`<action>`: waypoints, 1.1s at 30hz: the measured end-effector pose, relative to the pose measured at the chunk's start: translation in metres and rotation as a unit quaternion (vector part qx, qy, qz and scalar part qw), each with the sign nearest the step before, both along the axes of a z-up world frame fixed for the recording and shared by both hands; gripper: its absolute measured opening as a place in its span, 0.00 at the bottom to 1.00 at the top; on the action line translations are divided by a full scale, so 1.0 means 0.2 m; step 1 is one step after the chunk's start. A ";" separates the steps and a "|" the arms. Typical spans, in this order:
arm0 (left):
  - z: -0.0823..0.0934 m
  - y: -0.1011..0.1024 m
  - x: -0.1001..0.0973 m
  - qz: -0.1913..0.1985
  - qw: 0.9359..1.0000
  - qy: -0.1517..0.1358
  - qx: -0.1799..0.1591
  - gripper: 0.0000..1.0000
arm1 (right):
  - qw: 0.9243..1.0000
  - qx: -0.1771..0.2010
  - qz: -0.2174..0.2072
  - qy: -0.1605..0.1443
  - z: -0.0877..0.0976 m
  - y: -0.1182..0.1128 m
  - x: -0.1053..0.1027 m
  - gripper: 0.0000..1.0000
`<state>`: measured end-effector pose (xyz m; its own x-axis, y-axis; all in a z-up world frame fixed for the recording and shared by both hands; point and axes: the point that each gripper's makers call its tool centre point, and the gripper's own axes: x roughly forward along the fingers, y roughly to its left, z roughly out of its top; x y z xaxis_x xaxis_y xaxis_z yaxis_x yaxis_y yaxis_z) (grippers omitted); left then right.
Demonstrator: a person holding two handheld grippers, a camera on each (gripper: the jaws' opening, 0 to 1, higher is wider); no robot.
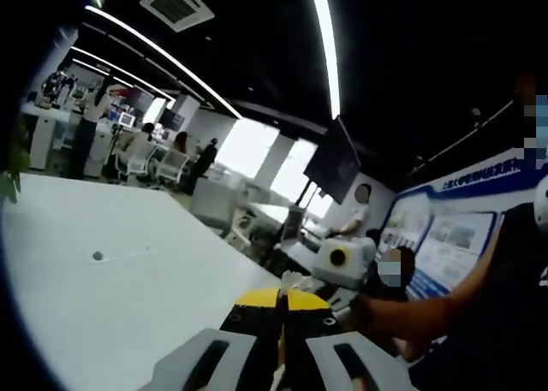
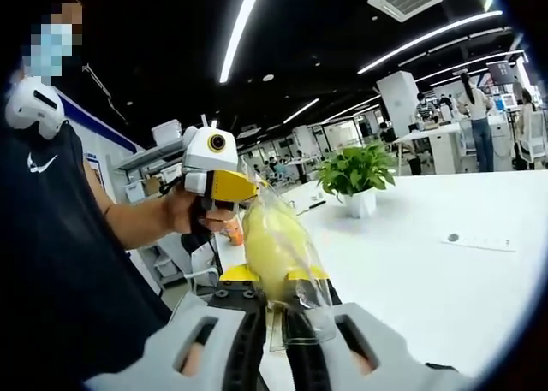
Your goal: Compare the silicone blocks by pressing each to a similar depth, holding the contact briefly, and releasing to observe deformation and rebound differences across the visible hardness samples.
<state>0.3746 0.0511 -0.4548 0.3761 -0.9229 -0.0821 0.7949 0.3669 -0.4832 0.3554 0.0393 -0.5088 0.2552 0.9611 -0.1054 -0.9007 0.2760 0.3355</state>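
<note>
- Right gripper view: the right claw [image 2: 276,290] at bottom centre is clamped on a yellow silicone block in a clear bag [image 2: 276,244], which stands upward from the jaws.
- The left claw [image 2: 248,190] enters from the left of the frame, gripped by a hand [image 2: 184,211]; its yellow tip sits just beside the bag's top.
- A potted plant [image 2: 357,175] stands on the white bench [image 2: 445,280] at centre right.
- Left gripper view: the left claw [image 1: 281,310] at bottom centre has its jaws together, with the bench [image 1: 111,297] at left.
</note>
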 end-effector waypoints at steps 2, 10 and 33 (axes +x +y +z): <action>-0.01 0.01 0.00 0.001 1.000 0.001 -0.002 0.00 | 1.000 -0.003 0.002 0.000 0.01 0.00 0.00 0.01; -0.01 0.00 0.00 0.000 1.000 -0.003 -0.003 0.00 | 1.000 -0.009 0.004 0.012 -0.01 0.00 -0.01 0.01; 0.04 -0.01 -0.05 -0.011 1.000 -0.008 -0.007 0.00 | 1.000 -0.011 0.016 0.014 0.04 -0.01 -0.07 0.00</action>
<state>0.3654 0.0495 -0.4478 0.3566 -0.9321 -0.0635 0.8100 0.3424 -0.4761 0.3410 0.0363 -0.5002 0.2215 0.9659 -0.1343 -0.8992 0.2556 0.3552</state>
